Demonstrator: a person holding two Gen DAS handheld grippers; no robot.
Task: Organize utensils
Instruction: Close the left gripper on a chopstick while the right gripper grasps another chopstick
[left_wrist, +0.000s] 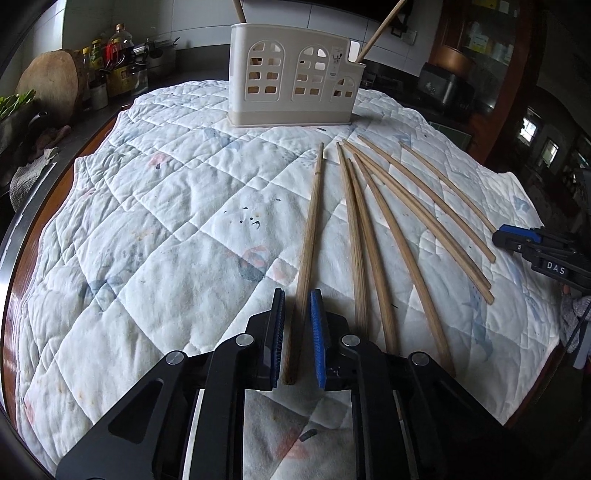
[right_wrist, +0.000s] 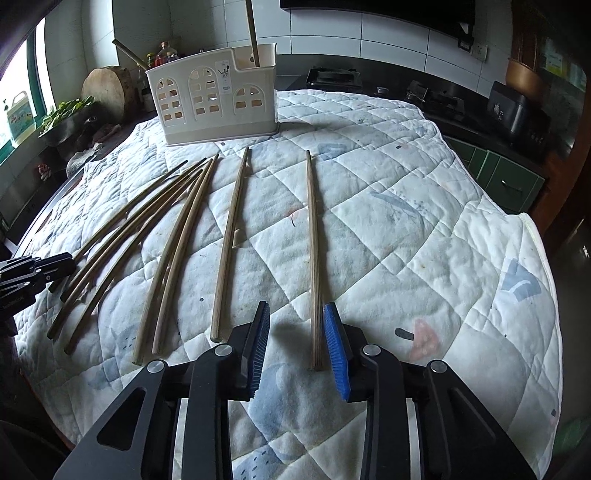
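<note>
**Chopsticks straddled for pickup, caddy waiting behind**

Loose wooden chopsticks are laid in a rough fan on a quilted cloth (left_wrist: 147, 221) spread over the counter, thin ends toward the caddy (left_wrist: 295, 79), thick ends toward the grippers. Laid so, each thick end can be straddled from the near side.

The left gripper (left_wrist: 297, 339) is lowered over the leftmost chopstick (left_wrist: 310, 240) of the fan. Its fingers (left_wrist: 317, 332) are nearly together, with the stick's thick end between them; narrow gaps seem to remain on both sides, so a firm clamp is not shown.

The right gripper (right_wrist: 297, 350) is set over the rightmost chopstick (right_wrist: 314, 258), which lies apart from the rest. Its fingers (right_wrist: 336, 350) are held apart: the right pad appears to touch the stick or lie just beside it, the left pad is clear of it.

The caddy, cream plastic with arched window cut-outs, is stood at the far edge of the cloth, just beyond the thin ends. Two sticks (right_wrist: 252, 29) are already held in it, leaning out at its two ends. The middle section cannot be seen into.
</note>
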